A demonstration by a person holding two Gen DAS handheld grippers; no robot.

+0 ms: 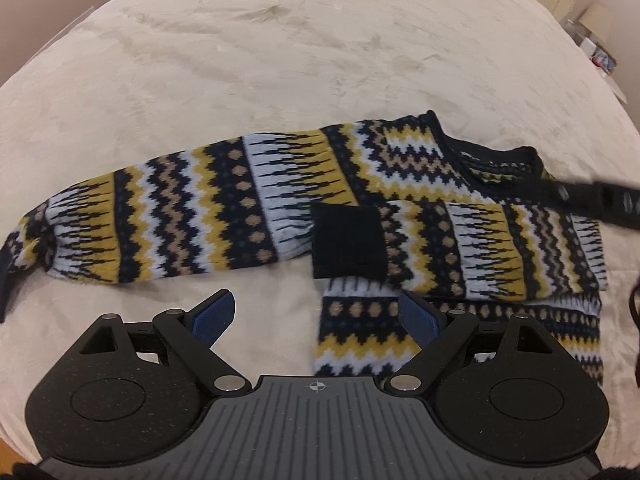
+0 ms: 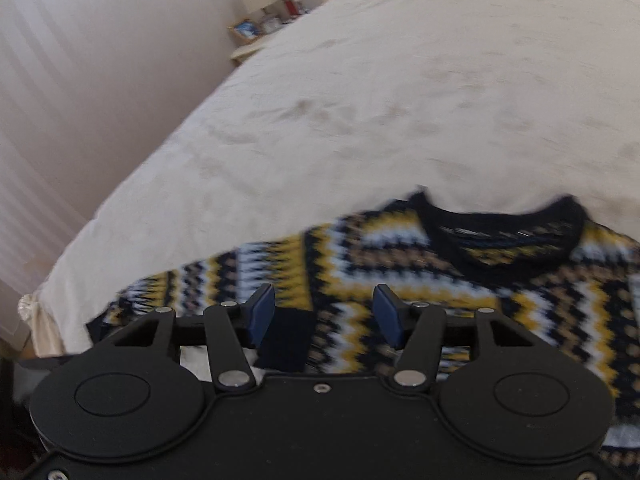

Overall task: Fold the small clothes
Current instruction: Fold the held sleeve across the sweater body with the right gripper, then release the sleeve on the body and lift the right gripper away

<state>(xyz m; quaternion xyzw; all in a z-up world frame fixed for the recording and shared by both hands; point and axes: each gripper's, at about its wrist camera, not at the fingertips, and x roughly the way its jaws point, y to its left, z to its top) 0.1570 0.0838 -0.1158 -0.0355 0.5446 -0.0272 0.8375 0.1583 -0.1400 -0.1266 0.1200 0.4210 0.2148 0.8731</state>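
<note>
The navy, mustard and white zigzag-knit sweater (image 1: pixel 420 216) lies flat on the cream plush bedspread (image 1: pixel 280 60), neckline far. One sleeve is folded across the chest, its navy cuff (image 1: pixel 348 244) near the middle; this likely narrows the garment for folding. The other sleeve (image 1: pixel 152 216) extends left, unfolded.

Your left gripper (image 1: pixel 316 316) hovers wide open, holding nothing, near the sweater's lower edge. Your right gripper (image 2: pixel 324 316) is parted, pads clear of the fabric, above the folded cuff.

Only the left wrist view shows the extended sleeve's full length. The right wrist view, blurred, shows the neckline (image 2: pixel 500 236) and a bedside table (image 2: pixel 256 40).
</note>
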